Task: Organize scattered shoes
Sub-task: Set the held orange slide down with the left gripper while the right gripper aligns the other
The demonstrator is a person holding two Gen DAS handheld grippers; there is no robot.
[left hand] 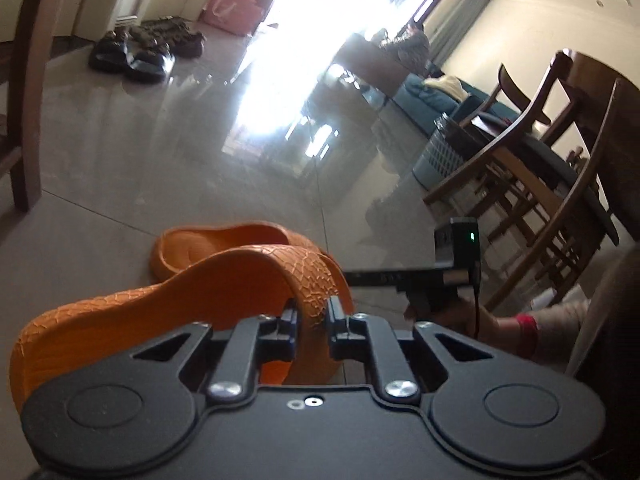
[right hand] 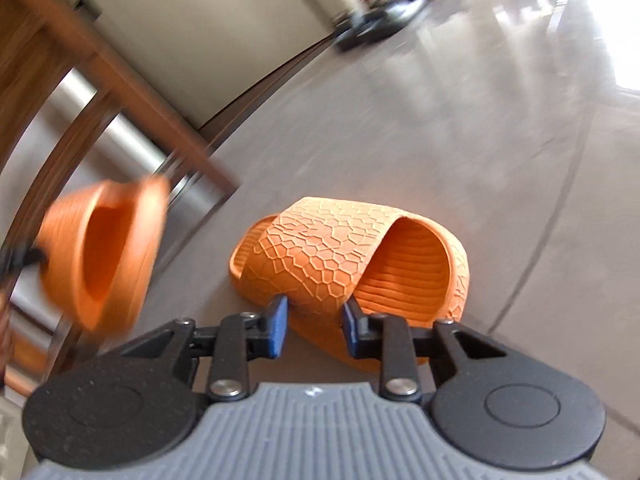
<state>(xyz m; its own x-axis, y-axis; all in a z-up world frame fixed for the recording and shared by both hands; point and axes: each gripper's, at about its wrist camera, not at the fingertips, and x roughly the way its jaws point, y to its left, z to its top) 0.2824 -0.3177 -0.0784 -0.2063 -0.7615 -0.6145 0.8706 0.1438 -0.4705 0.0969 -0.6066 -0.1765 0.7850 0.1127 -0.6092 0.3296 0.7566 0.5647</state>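
- Our left tool (left hand: 313,311) pinches the strap of one orange slipper (left hand: 160,308), its fingers pressed against the textured band. In the right wrist view this slipper (right hand: 100,256) appears blurred and lifted off the floor, at the left.
- Our right tool (right hand: 314,322) has its fingers spread, one on each side of the strap edge of the second orange slipper (right hand: 352,268). We cannot tell whether the fingers touch it. This slipper rests on the grey tiled floor (right hand: 500,152).
- In the left wrist view, the second slipper (left hand: 224,244) lies just beyond the held one, and the right tool's body (left hand: 452,268) shows to the right, with the hand gripping it.
- A row of dark shoes (left hand: 144,48) sits far off by the wall, well apart from the slippers. Wooden chairs (left hand: 532,184) stand at the right.
- We judge the step in hand to be gathering the orange pair: one is held, the other framed by the spread fingers.
- Next, the right tool likely needs to press onto the strap, squarely enough that the soft band does not slip.
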